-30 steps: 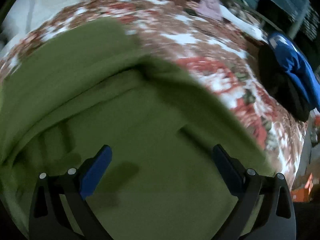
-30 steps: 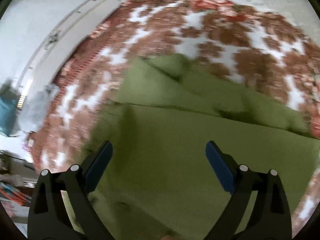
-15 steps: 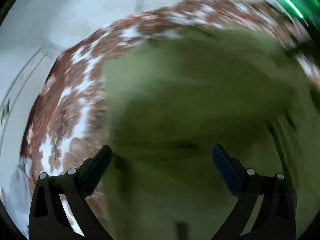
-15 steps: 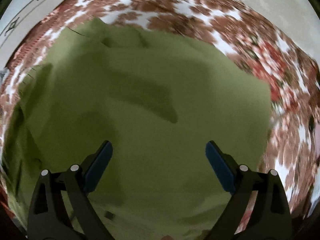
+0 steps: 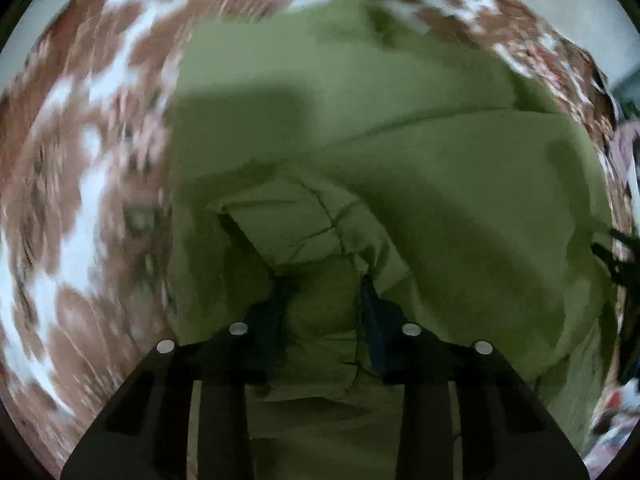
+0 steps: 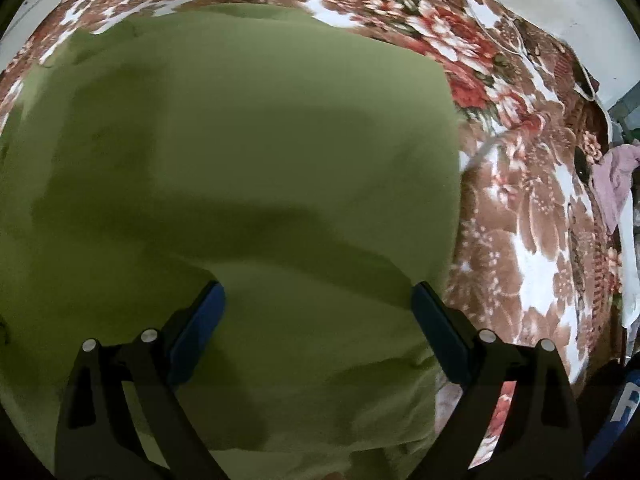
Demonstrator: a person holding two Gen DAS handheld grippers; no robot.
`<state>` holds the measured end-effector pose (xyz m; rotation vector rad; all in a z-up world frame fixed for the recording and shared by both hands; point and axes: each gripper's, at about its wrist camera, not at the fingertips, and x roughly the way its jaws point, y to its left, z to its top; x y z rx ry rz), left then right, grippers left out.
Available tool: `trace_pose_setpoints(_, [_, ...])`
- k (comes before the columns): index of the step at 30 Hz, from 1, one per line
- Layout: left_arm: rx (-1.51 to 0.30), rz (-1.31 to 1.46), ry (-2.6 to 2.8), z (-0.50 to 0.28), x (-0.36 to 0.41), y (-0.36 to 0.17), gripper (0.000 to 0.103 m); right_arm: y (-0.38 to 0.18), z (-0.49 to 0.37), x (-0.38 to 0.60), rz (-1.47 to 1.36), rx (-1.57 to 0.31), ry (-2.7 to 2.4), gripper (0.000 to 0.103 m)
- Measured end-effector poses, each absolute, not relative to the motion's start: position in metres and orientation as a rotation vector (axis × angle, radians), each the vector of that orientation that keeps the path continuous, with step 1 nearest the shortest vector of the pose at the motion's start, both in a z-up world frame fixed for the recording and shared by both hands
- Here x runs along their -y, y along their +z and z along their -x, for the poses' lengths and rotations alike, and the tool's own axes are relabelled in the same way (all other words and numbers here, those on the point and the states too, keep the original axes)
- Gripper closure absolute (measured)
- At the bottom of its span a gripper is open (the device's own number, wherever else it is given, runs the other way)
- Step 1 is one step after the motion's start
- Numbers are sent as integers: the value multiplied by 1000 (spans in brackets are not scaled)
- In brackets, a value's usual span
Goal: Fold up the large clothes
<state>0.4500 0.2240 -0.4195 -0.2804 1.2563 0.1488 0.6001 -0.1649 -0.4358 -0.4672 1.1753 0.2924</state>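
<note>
A large olive-green garment (image 5: 400, 140) lies spread on a floral blanket (image 5: 80, 160). In the left wrist view its cloth is rumpled into folds around my left gripper (image 5: 324, 292), which points steeply down. The left jaws are closing, and a bunch of the green cloth is pinched between the blue pads. In the right wrist view the green garment (image 6: 260, 120) lies smooth and flat. My right gripper (image 6: 318, 304) stands open just above it, near its right edge, with nothing held.
The brown, red and white floral blanket (image 6: 540, 200) covers the bed around the garment. A pink cloth (image 6: 612, 184) lies at the far right edge. Something blue (image 6: 624, 400) sits at the lower right. A pale wall runs behind the bed.
The left gripper has swept across the garment and its jaws have gone from wide open to narrow around a fold. The right gripper moved toward the garment's right edge and stayed open.
</note>
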Motion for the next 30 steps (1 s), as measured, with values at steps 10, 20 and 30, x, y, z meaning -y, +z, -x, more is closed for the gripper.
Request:
trace_pose_setpoints(10, [-908,56,159,-486,-211,-327,70,-450,-630,193,442,-1203,220,10])
trace_pose_setpoints(20, [-1198,197,196,-445,-233,-446,66,-458,-623,209,367,-1183,155,5])
trace_pose_setpoints(30, [-1197,231,234,-431,-232,-418,32,-420,-621,201,297,-1165,201,5])
